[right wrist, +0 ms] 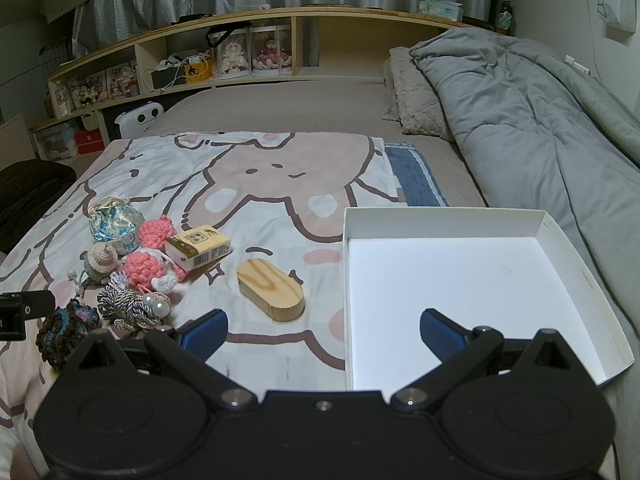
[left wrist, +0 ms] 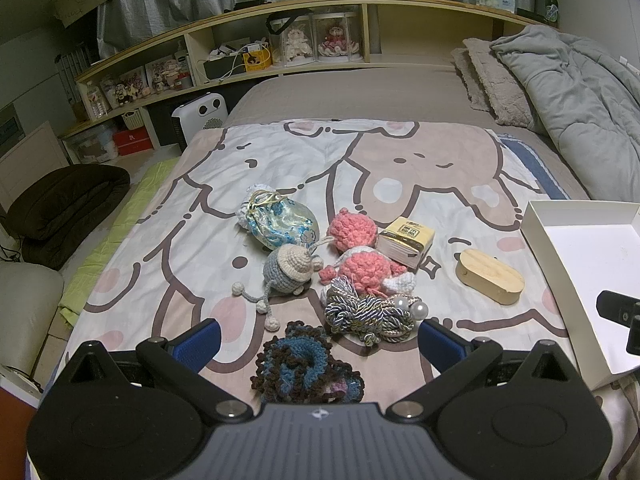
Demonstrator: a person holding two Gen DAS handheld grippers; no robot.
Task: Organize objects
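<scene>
Small things lie on a cartoon bedsheet: a dark blue-brown crochet piece (left wrist: 306, 368), a braided cord bundle with pearls (left wrist: 370, 312), pink crochet toys (left wrist: 366, 266), a grey-blue crochet toy (left wrist: 288, 270), a silk pouch (left wrist: 280, 220), a yellow tissue pack (left wrist: 406, 242) and a wooden oval block (left wrist: 490, 276). My left gripper (left wrist: 318, 342) is open just above the dark crochet piece. My right gripper (right wrist: 324, 334) is open and empty, over the left wall of the white empty box (right wrist: 576, 276). The block (right wrist: 270, 290) lies left of the box.
A grey duvet (right wrist: 540, 120) and fluffy pillows (right wrist: 416, 96) lie at the right and back of the bed. A wooden shelf headboard (left wrist: 304, 12) holds dolls and clutter. A white heater (left wrist: 200, 114) and a dark cushion (left wrist: 64, 204) are on the floor left of the bed.
</scene>
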